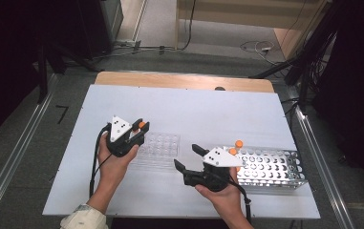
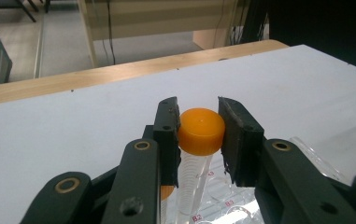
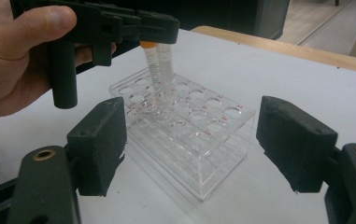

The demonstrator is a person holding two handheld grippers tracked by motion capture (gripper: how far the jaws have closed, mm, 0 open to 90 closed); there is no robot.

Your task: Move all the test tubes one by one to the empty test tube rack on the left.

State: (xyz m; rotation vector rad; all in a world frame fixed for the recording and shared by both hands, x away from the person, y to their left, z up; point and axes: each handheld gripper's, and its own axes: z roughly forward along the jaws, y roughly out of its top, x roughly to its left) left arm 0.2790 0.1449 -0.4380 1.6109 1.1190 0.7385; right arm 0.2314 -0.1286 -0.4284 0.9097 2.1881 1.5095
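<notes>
My left gripper (image 2: 198,112) is shut on the orange cap of a clear tube (image 2: 192,182), which hangs upright. In the right gripper view the tube (image 3: 165,65) reaches down to the top of a clear plastic rack (image 3: 199,140); I cannot tell whether its tip sits in a well. A second orange-capped tube (image 3: 148,58) stands in the rack right beside it. From above, the left gripper (image 1: 140,130) is over the left end of the clear rack (image 1: 165,145). My right gripper (image 1: 187,156) stands open and holds nothing, just right of that rack, its jaws (image 3: 189,140) facing it.
A white perforated rack (image 1: 275,167) stands at the right of the white table (image 1: 194,105), with two orange-capped tubes (image 1: 239,143) at its left end. A wooden edge (image 1: 184,80) runs along the table's far side. Cables lie on the floor beyond.
</notes>
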